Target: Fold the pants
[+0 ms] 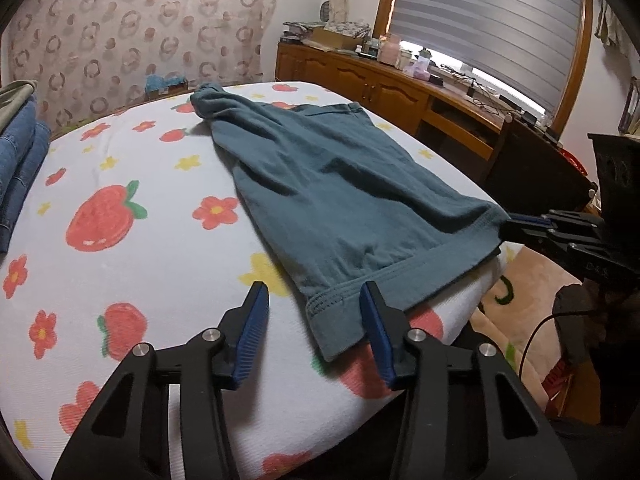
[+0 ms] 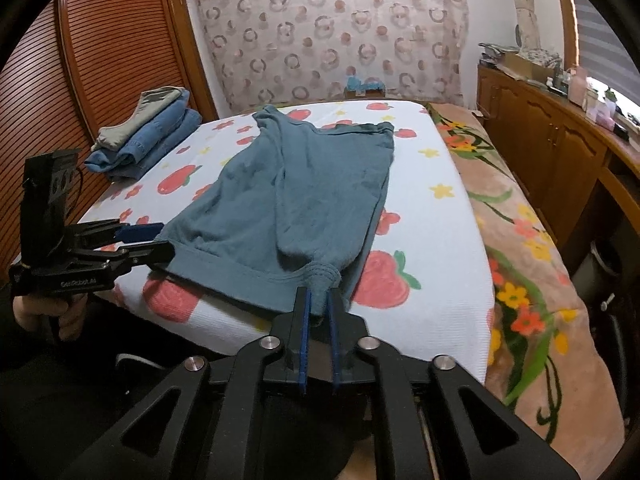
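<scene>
Pants: plain teal-blue, stitched hem of the same shade. Bed sheet: white, printed with red strawberries, red flowers, small yellow flowers. Blanket: peach-pink with orange and yellow flowers, green stems. Folded stack: denim blue under grey-olive. Curtain: cream, brown-pink rings. Gripper pads: dark blue on black.

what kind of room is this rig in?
Most likely a home bedroom: the pants lie on a bed with a strawberry-print cover, folded clothes are stacked at its far corner, and a cluttered wooden cabinet runs under the window.
</scene>
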A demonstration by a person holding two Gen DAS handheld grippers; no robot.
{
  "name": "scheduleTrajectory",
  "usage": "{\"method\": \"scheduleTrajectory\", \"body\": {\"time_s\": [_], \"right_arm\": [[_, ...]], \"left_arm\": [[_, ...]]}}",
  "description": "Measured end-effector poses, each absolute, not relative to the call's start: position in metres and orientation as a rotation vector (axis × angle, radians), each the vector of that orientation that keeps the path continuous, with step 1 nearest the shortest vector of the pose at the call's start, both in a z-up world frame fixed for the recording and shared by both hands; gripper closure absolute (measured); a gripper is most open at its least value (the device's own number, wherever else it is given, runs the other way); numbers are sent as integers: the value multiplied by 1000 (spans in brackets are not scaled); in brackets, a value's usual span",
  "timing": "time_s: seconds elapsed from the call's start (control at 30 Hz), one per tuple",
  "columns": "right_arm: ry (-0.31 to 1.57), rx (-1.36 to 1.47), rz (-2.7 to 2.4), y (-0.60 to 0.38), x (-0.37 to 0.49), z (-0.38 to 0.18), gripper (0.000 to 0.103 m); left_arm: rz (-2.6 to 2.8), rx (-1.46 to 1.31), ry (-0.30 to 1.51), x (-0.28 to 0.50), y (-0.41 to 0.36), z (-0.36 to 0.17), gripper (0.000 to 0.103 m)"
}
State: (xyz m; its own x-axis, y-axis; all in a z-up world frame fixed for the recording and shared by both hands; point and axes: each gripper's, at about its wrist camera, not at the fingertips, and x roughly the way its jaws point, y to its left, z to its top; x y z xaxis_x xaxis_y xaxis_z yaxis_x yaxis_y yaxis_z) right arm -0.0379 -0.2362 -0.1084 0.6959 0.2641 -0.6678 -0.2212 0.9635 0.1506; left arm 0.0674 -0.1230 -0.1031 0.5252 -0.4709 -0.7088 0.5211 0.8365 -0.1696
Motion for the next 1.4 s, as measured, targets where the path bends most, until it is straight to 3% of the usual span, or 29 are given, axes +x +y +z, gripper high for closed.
{"method": "scheduleTrajectory", "body": {"time_s": [0.13,0.2,0.3,1.0,1.13,1.3,1.4], "right_arm": [[737,63,247,-235,-37,-108,77],[725,68,239,-234,-37,-108,72],[730,75,247,-235,-36,-111,71],[785,87,232,-238,-26,-125,63],[779,69,242,-235,-29,-126,63],[763,37,246,-233,-33,-126,78],[766,43,257,-236,-33,-125,87]], "left_arm": [[-613,55,836,67,-123,-103,63],[-632,45,838,66,-123,-104,75],[-639,39,820,63,-123,-100,84],[-630,20,839,65,-116,-103,84],[-617,16,840,66,-114,-104,78],[-624,27,835,65,-115,-105,69],[-611,57,823,62,-120,-106,69]]}}
